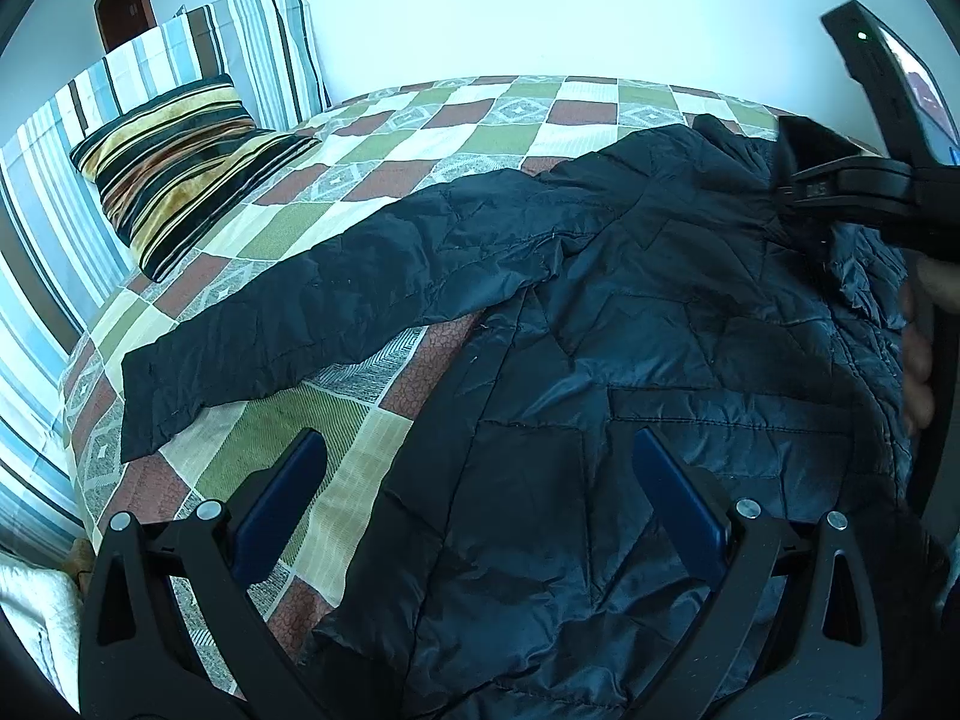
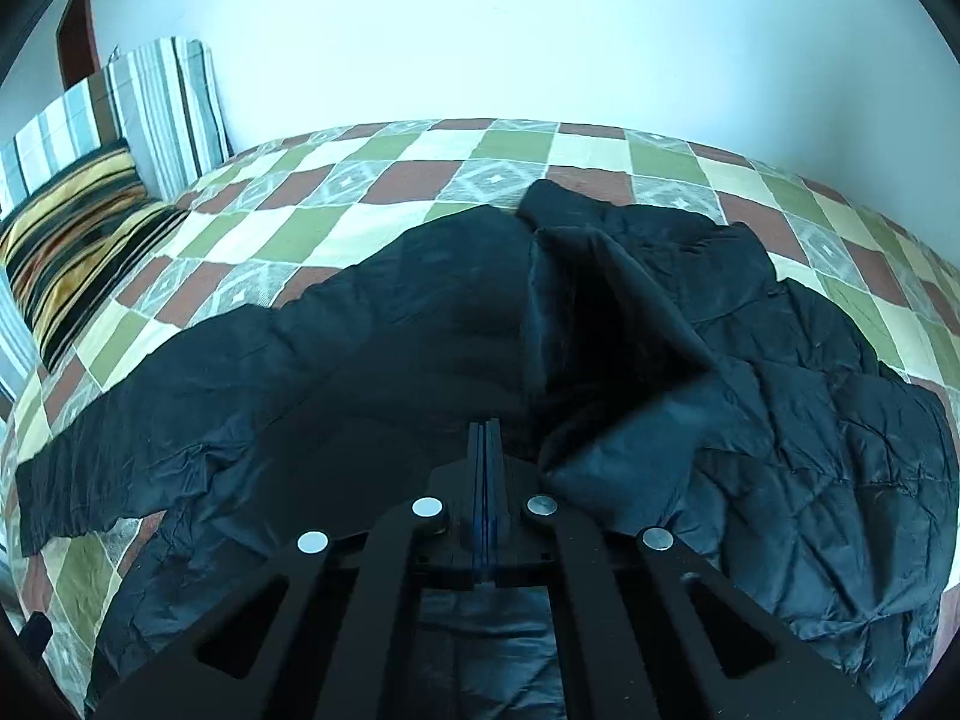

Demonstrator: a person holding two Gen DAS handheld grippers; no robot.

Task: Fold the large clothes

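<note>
A dark quilted jacket (image 1: 630,348) lies spread on a checked bedspread (image 1: 432,132), with one sleeve (image 1: 288,330) stretched out to the left. My left gripper (image 1: 480,444) hangs open above the jacket's near left edge with nothing between its blue pads (image 1: 678,498). At the upper right, my right gripper (image 1: 801,195) reaches into the jacket's far side. In the right wrist view its jaws (image 2: 485,429) are pressed together, and a raised fold of the jacket (image 2: 576,330) runs up to their tips. The flat sleeve (image 2: 120,468) lies to the left.
A dark gold-striped cushion (image 1: 180,162) leans on blue-and-white striped pillows (image 1: 252,42) at the head of the bed, against a pale wall. A person's hand (image 1: 918,372) shows at the right edge. Bare bedspread (image 2: 600,150) lies beyond the jacket.
</note>
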